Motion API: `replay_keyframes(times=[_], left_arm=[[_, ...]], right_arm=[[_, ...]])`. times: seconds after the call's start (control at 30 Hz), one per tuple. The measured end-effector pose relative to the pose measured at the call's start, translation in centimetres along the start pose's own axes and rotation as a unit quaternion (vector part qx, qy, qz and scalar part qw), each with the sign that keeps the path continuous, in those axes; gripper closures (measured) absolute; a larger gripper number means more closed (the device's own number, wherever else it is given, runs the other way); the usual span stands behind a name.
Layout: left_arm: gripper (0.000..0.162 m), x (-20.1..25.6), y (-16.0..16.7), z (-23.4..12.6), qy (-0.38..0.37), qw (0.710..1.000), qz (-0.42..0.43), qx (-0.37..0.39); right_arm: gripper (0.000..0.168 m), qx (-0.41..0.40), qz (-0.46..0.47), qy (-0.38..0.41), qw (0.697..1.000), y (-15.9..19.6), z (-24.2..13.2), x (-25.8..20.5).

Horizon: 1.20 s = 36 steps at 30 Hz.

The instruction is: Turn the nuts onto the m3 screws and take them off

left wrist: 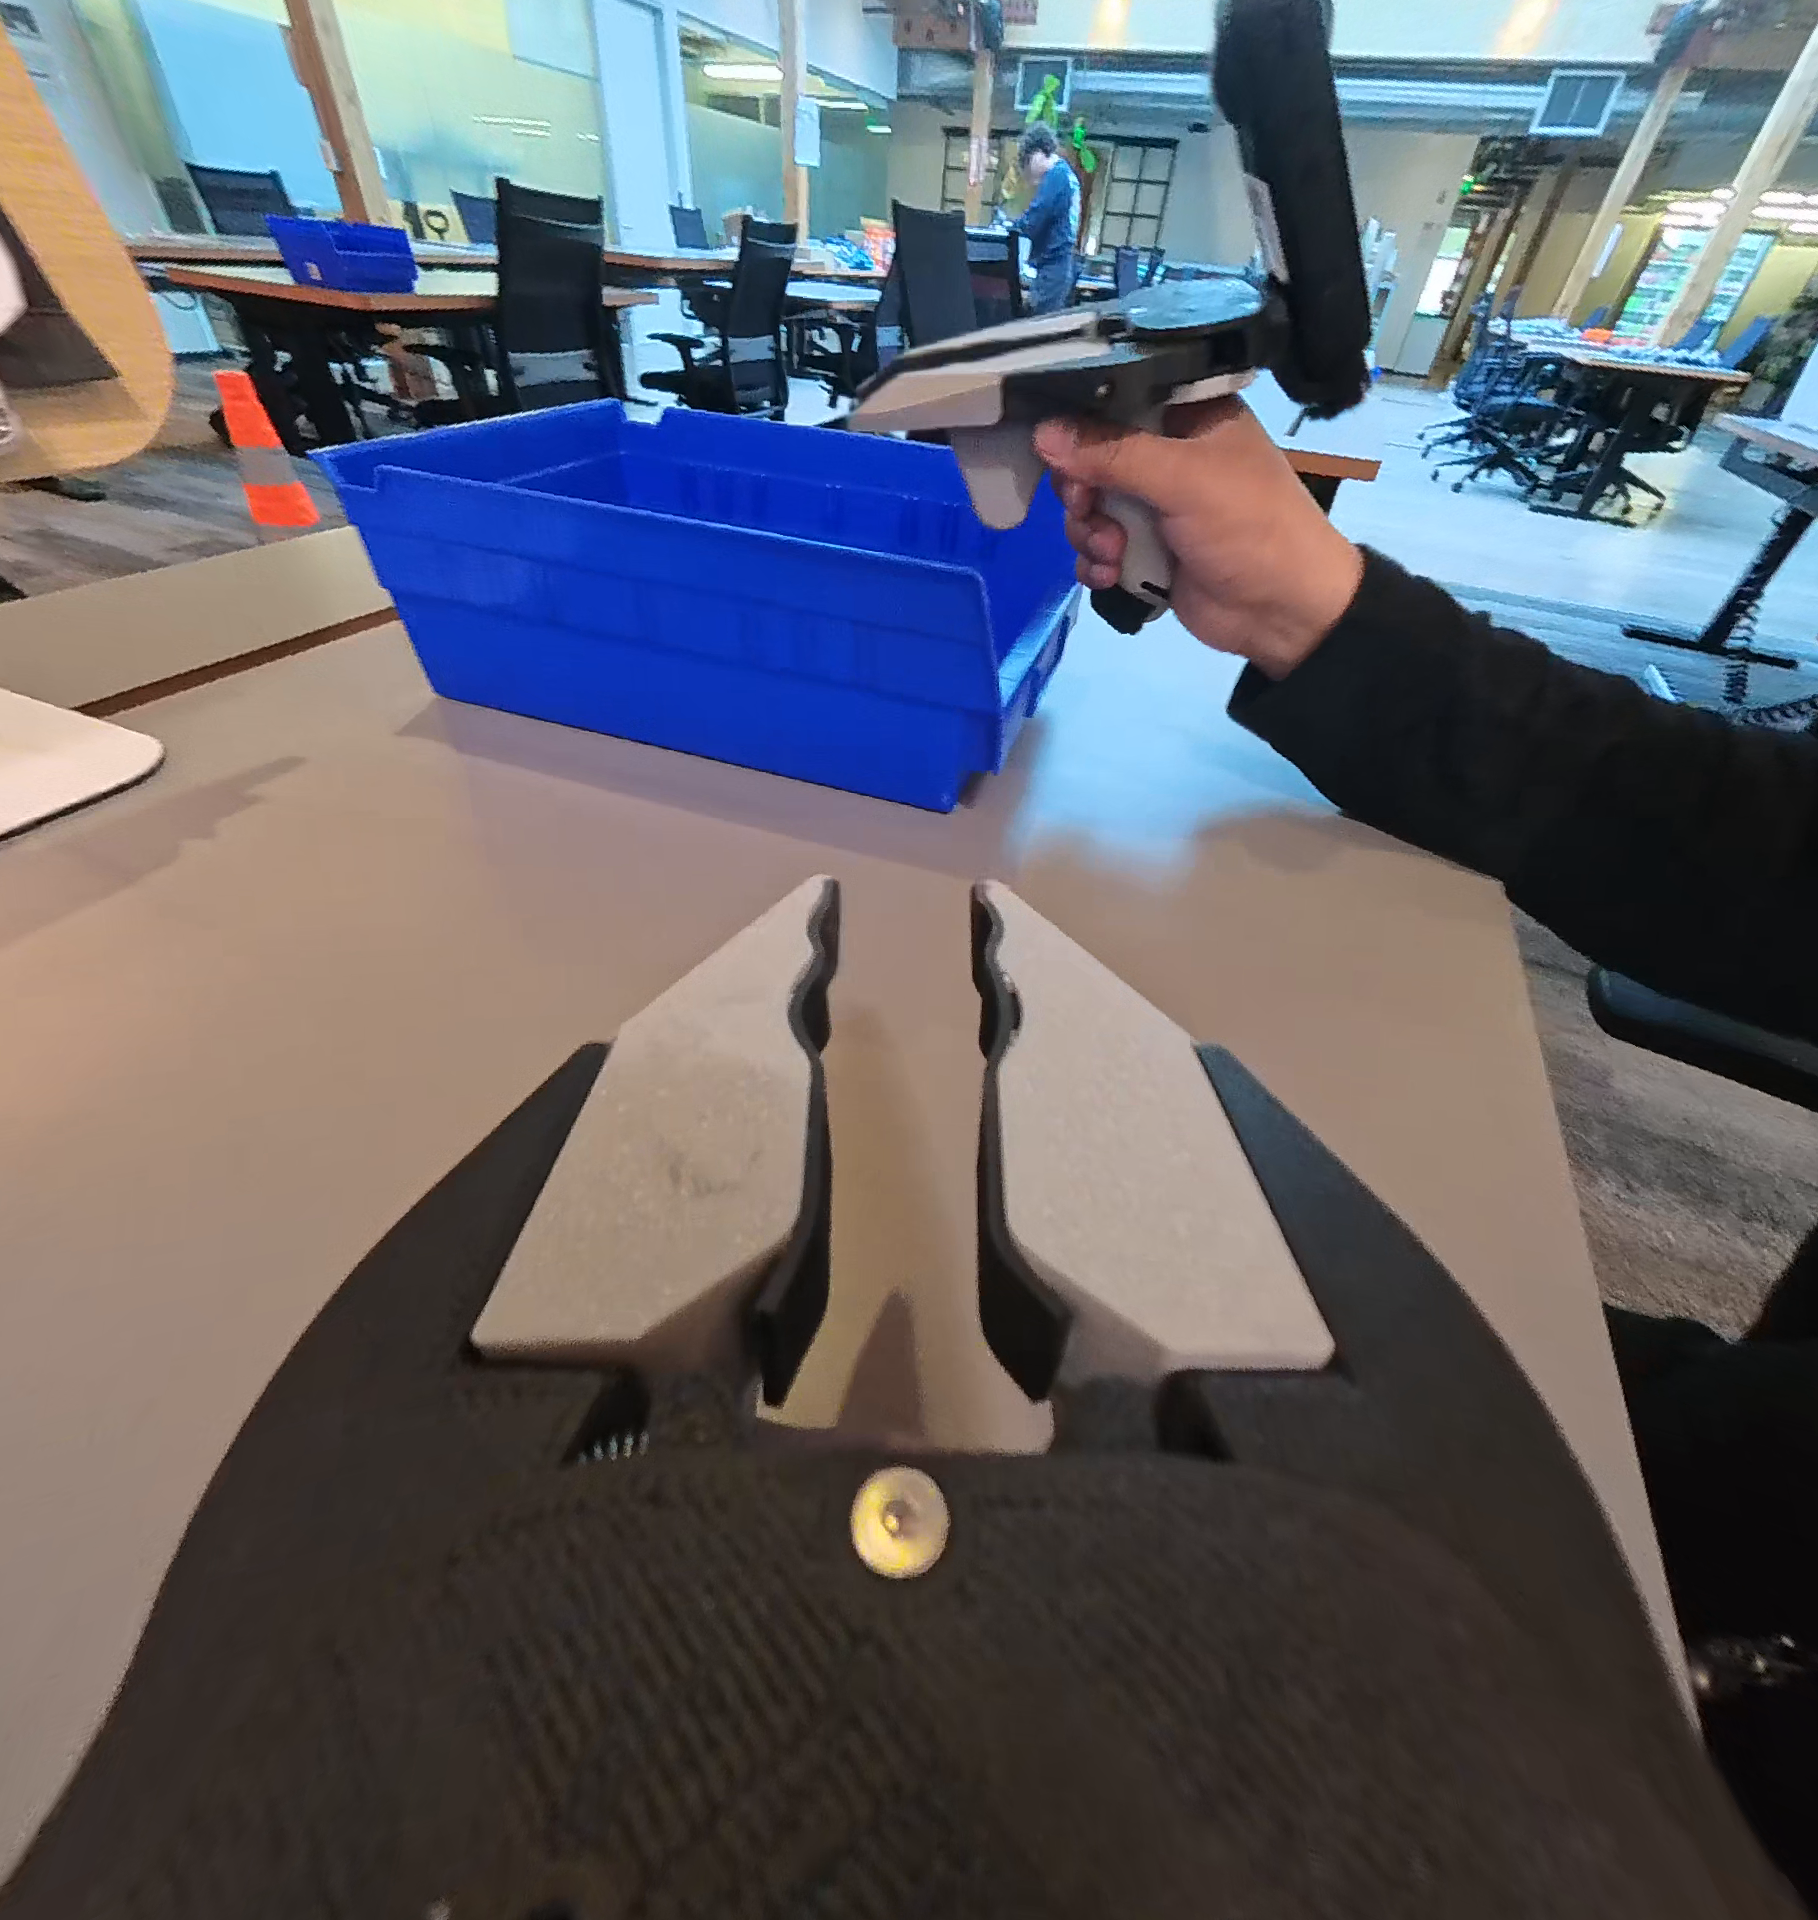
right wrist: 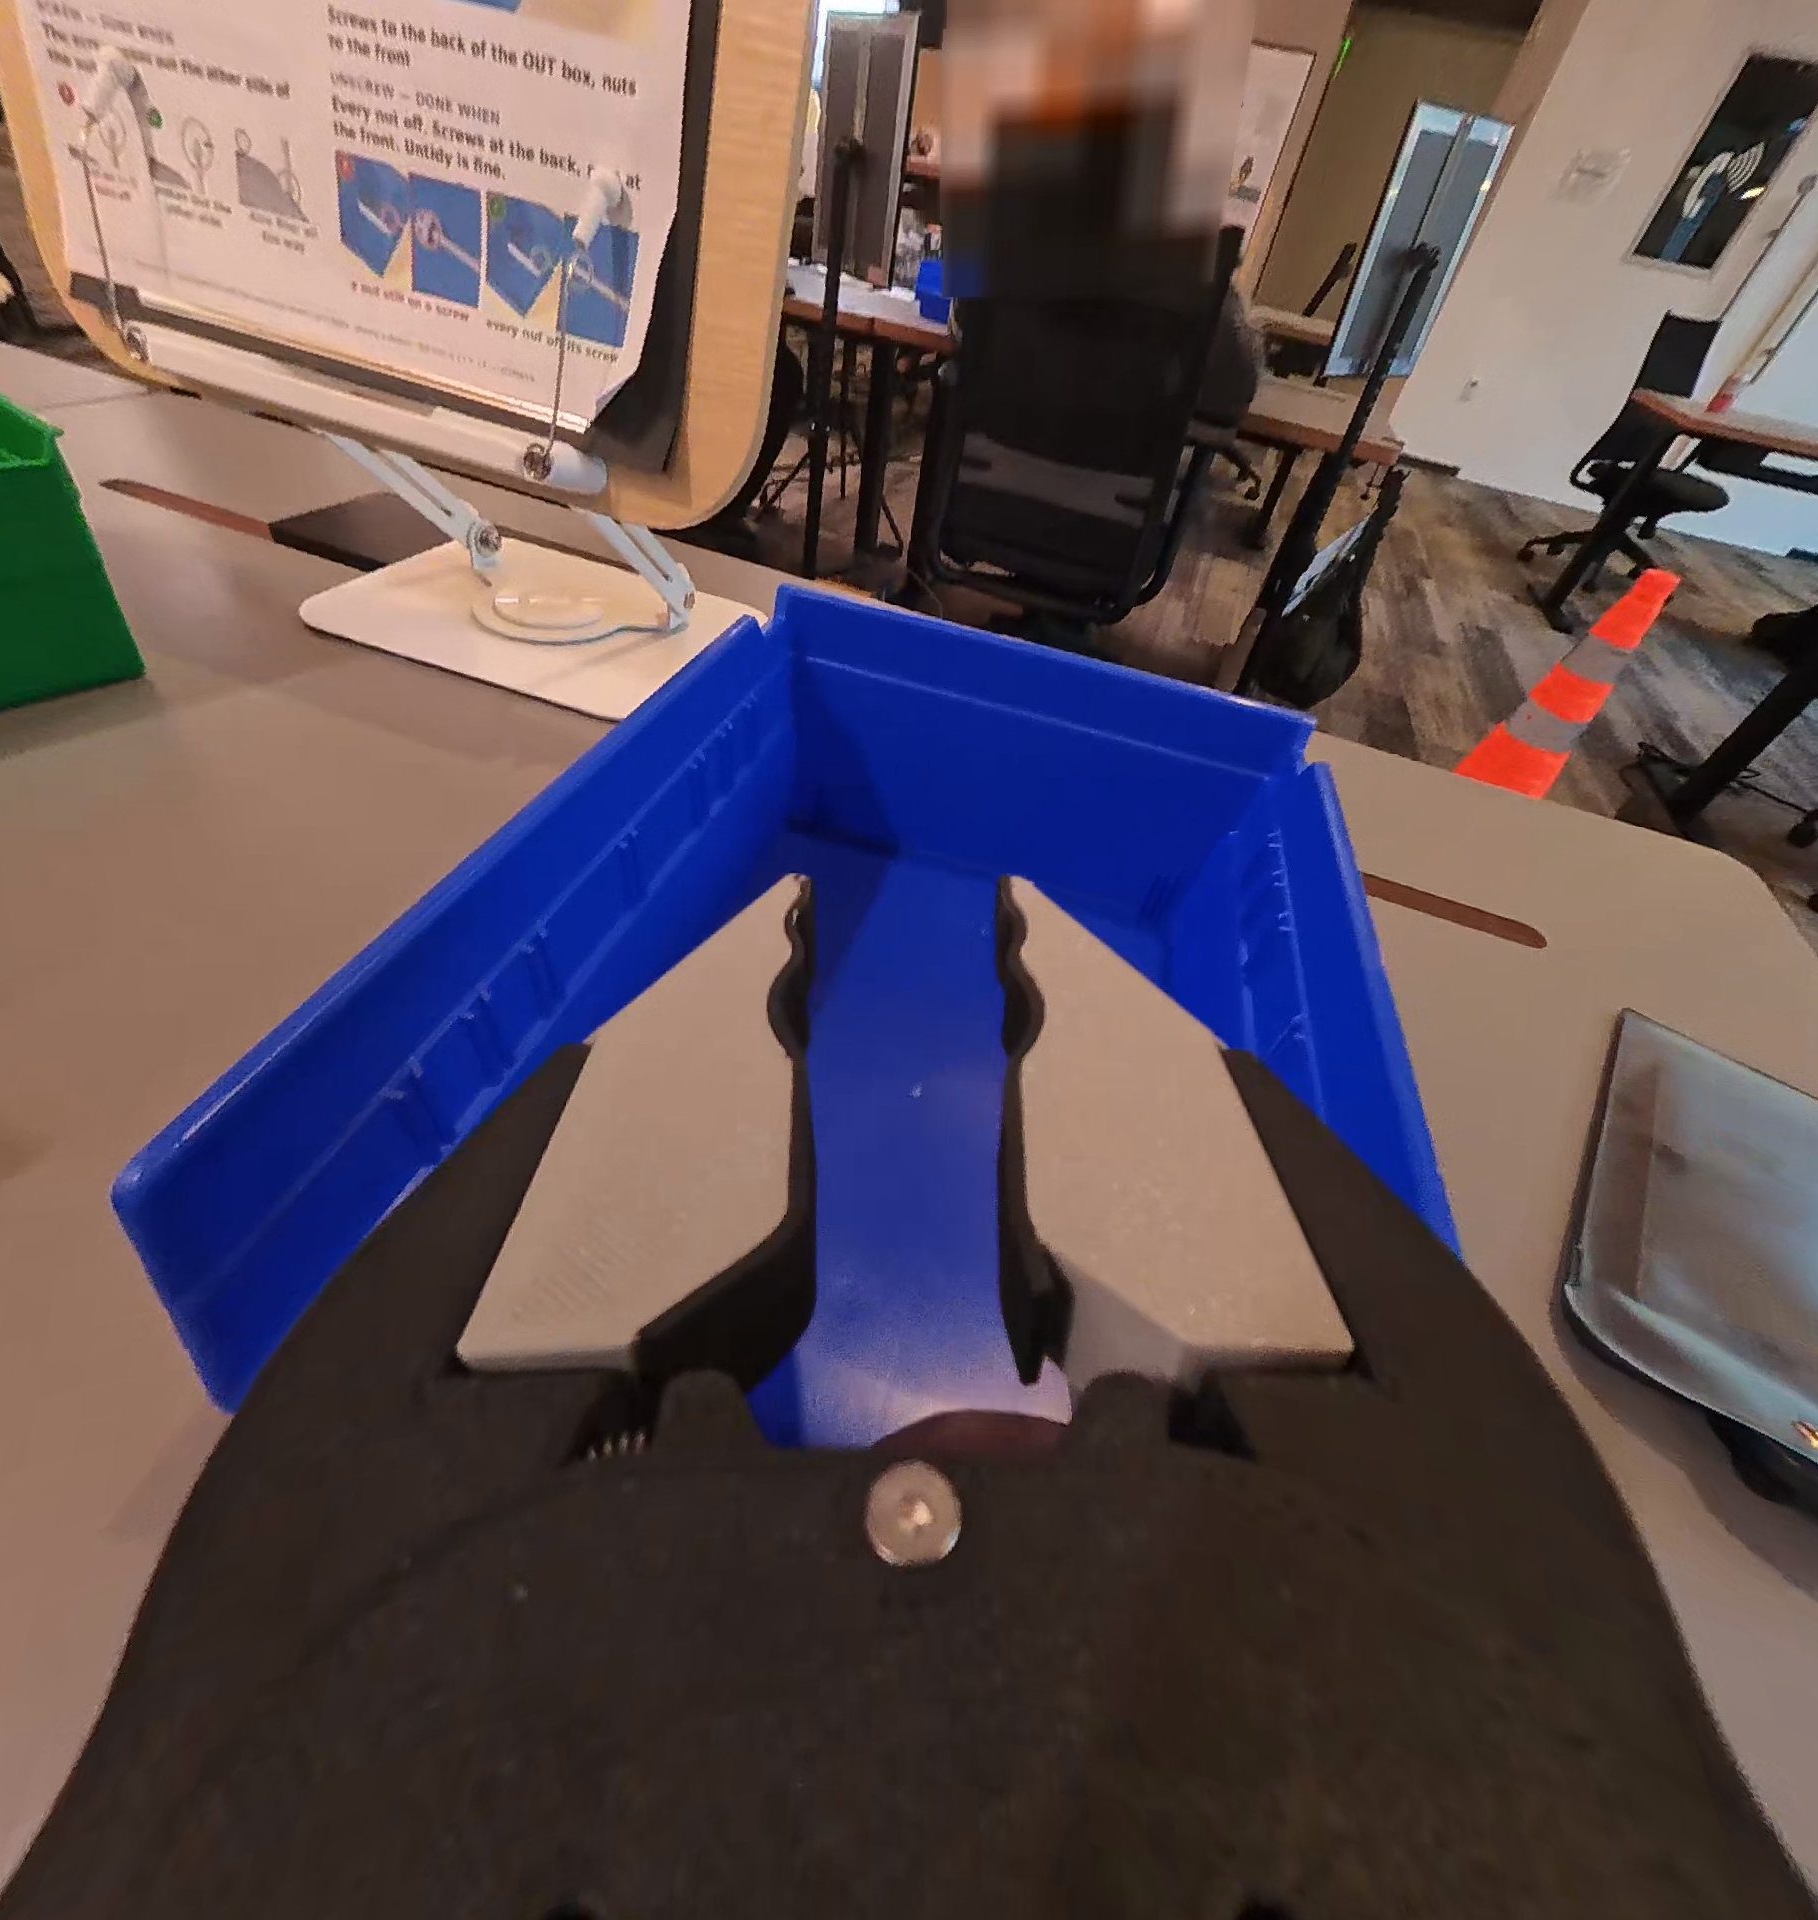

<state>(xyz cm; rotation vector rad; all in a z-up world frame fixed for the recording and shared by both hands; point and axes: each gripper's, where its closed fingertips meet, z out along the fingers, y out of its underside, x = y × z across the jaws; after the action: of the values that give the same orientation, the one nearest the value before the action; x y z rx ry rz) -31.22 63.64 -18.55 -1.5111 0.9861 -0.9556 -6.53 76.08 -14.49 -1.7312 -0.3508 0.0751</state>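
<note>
**Both tools empty, no screw or nut in sight**

The right tool (right wrist: 903, 894) hangs over the open blue bin (right wrist: 489, 997), its fingers pointing down into it. The jaws are spread a moderate way, not fully, and between them only the bare blue floor of the bin shows. They pinch nothing and touch nothing. In the left wrist view the same tool (left wrist: 889, 410) is seen from the side, held by a hand (left wrist: 1196, 540) above the bin's (left wrist: 697, 613) near corner.

The left tool (left wrist: 905, 904) is low over the grey tabletop (left wrist: 261, 987), well short of the bin. Its jaws are also parted by a narrow gap and hold nothing.

The task's things, the M3 screws and nuts, I cannot find in either view. The part of the bin that is visible looks empty; a tiny pale speck on its floor is too small to name. A green bin (right wrist: 22, 582) stands at the left edge, and its inside is hidden, so the parts may be there.

In my judgement the step in hand is finding and picking a first part. To do it well, the tool should come straight down over a small part, jaws only slightly wider than it, and close gently so that it does not jump away. The other tool should wait nearby, ready to take the mating piece.
</note>
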Motion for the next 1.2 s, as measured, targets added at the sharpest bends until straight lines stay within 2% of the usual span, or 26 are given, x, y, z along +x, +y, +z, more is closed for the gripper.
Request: replay_keyframes(times=[0.27,0.53,0.73,0.87,1.1,1.2], left_arm=[[0.133,-2.5,0.7,-1.3,-0.076,0.996,-0.043,-0.016],[0.130,-2.9,1.5,-1.0,-0.090,0.994,-0.048,-0.043],[0.130,-2.8,1.3,-0.8,-0.069,0.995,-0.059,-0.037],[0.130,-3.1,1.0,-1.1,-0.072,0.994,-0.072,-0.024],[0.129,-2.6,0.9,-1.2,-0.089,0.996,-0.010,-0.030],[0.128,-2.1,0.0,-2.3,-0.102,0.995,-0.020,-0.013]], right_arm=[[0.130,0.086,0.084,-0.026,0.992,-2.9,-1.8,0.1],[0.129,0.136,0.156,-0.066,0.976,-4.7,-3.3,0.2],[0.130,0.151,0.143,-0.071,0.976,-5.1,-3.5,-0.3],[0.129,0.134,0.119,-0.074,0.981,-4.6,-2.9,-1.3],[0.130,0.160,0.112,-0.122,0.973,-5.9,-3.8,-4.5],[0.131,0.180,0.081,-0.122,0.973,-6.6,-4.4,-5.5]])
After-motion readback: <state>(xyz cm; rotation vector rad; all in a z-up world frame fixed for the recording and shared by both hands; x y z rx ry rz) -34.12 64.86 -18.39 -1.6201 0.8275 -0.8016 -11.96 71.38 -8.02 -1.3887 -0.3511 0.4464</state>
